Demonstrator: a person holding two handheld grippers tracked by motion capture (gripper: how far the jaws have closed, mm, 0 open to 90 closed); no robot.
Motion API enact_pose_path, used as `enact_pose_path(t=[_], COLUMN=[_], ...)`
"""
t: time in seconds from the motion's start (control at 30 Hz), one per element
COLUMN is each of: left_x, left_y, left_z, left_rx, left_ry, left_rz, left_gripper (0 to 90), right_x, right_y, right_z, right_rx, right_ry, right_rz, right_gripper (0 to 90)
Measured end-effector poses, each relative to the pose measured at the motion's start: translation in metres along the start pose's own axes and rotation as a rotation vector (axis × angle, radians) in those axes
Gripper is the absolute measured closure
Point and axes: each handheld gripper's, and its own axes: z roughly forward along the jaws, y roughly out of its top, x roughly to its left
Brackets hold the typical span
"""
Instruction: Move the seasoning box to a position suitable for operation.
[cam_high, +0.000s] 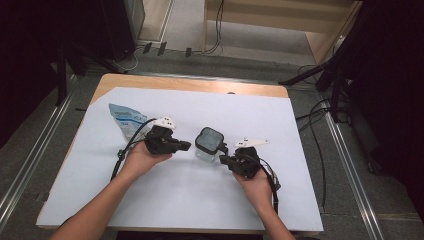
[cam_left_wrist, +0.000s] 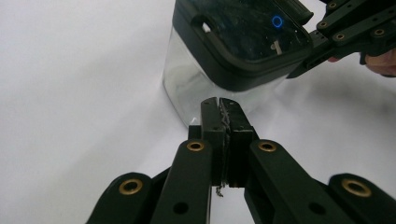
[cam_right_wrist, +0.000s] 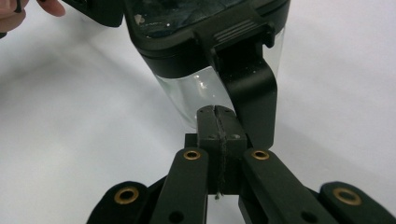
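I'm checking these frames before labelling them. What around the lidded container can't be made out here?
- Container contents: the dark lid covers the top in every view, and the clear wall shows nothing definite.
- Print on the blue-and-white bag: too small in the high view.
- Whether the right gripper touches the lid's side latch: the shut jaws overlap it.
- Container's far side: cut off by the top edge in both gripper views.

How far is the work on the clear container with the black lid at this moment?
Done: the lid sits on the clear container, and its black latch hangs down one side. In hand: the left gripper and the right gripper, jaws shut and empty, flank the container. Left: neither grips it yet, and the blue-and-white bag lies untouched on the white sheet.
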Motion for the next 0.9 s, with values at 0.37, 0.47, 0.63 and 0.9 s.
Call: enact_pose_path(t=[0.37, 0.47, 0.63, 0.9], left_x=[0.008, 0.004, 0.001, -0.002], left_y=[-0.004, -0.003, -0.003, -0.003], left_z=[0.019, 0.021, 0.021, 0.023], left_rx=[-0.054, -0.046, -0.049, -0.060], left_ry=[-0.051, -0.050, -0.061, -0.079], left_rz=[-0.056, -0.050, -0.044, -0.036], left_gripper=[90.0, 90.0, 90.0, 90.0], right_x=[-0.015, -0.017, -0.021, -0.025], right_y=[0.004, 0.007, 0.008, 0.010], right_z=[-0.002, 0.001, 0.002, 0.000], right_rx=[-0.001, -0.014, -0.035, -0.055], right_ry=[-0.010, -0.011, -0.016, -0.025], right_rz=[-0.006, -0.002, 0.026, 0.030], right_gripper=[90.0, 90.0, 90.0, 90.0])
